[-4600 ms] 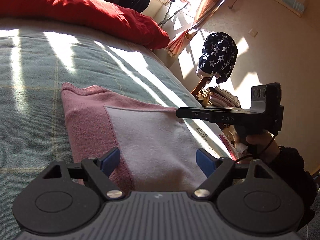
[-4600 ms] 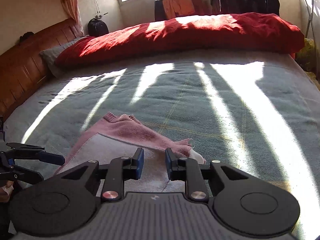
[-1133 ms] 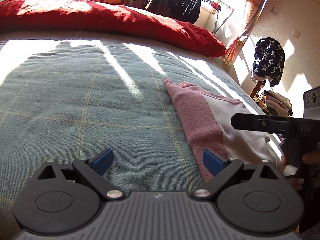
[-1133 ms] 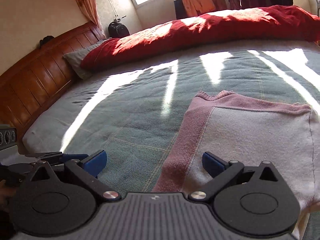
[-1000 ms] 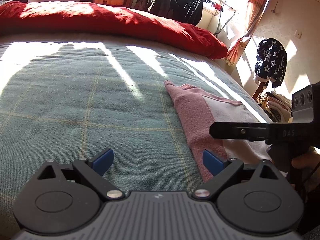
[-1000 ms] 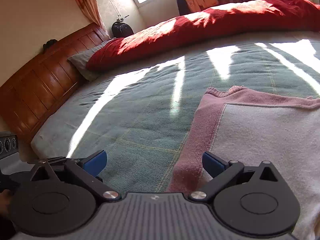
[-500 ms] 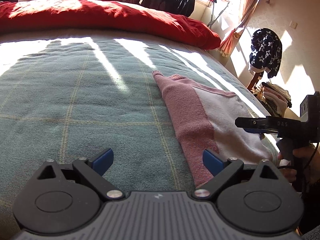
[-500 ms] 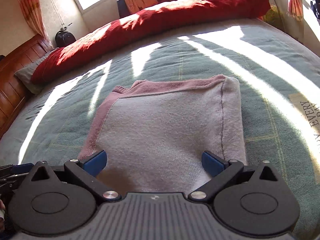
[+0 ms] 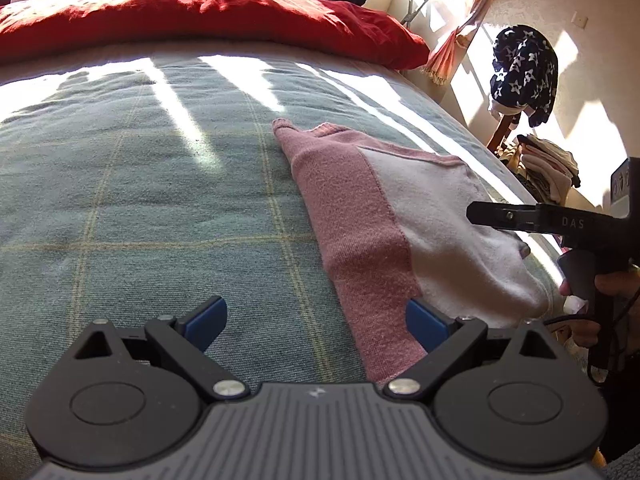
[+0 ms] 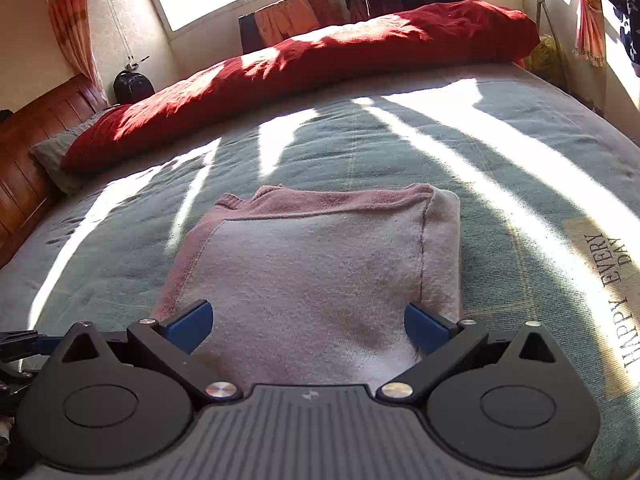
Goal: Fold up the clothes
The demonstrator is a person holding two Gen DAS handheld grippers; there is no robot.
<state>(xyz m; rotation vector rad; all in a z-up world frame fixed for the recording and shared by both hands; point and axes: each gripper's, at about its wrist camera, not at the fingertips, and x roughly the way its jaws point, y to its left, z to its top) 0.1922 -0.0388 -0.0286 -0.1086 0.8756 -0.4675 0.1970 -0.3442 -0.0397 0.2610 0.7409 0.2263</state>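
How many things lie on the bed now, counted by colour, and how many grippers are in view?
Red: 1, the long red duvet roll
Pink and white: 1, the folded pink-and-white knitted sweater
Grey: 1, the grey pillow by the wooden headboard
Black with blue pads: 2, the left gripper and the right gripper, both open
Total: 5

Both grippers' fingers [image 9: 206, 319] spread wide

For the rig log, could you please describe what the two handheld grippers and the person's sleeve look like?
Both the left gripper and the right gripper have black bodies with round pivot discs, silver screws, a ribbed grey centre and blue fingertip pads. From the left wrist view, the right gripper has a pistol grip, "DAS" lettering and a thin black cable. The sleeve is dark and fuzzy.
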